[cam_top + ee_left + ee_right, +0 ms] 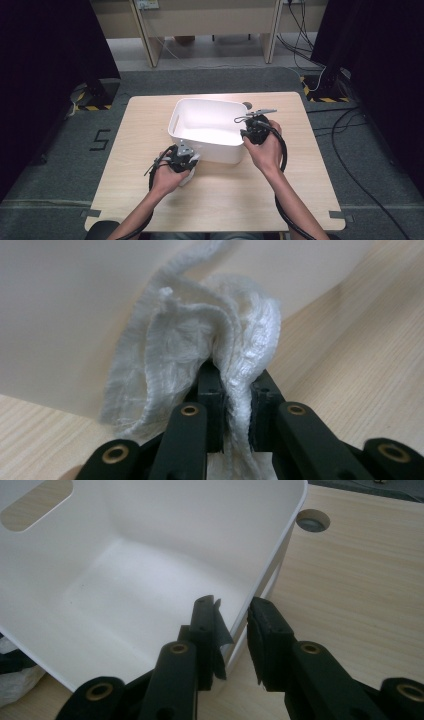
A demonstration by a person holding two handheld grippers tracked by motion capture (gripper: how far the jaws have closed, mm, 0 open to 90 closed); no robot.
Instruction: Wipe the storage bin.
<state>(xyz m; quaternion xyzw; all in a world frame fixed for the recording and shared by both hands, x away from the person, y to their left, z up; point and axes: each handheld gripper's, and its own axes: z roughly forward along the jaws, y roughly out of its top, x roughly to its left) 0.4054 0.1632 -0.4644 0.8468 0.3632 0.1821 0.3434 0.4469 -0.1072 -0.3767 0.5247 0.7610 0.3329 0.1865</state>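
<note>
Left gripper (pixel 183 159) jaws pinch white cloth (pixel 200 355) against bin (pixel 220 146) wall; right gripper (pixel 255 131) jaws clamp bin rim; wipe with steady pressure.

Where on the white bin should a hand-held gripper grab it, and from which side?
Grip the white bin by its thin upright side wall at the rim, coming from above, one jaw inside and one outside. The right hand-held gripper already straddles that wall this way. The oval handle cutout in the end wall is probably a workable second spot.
</note>
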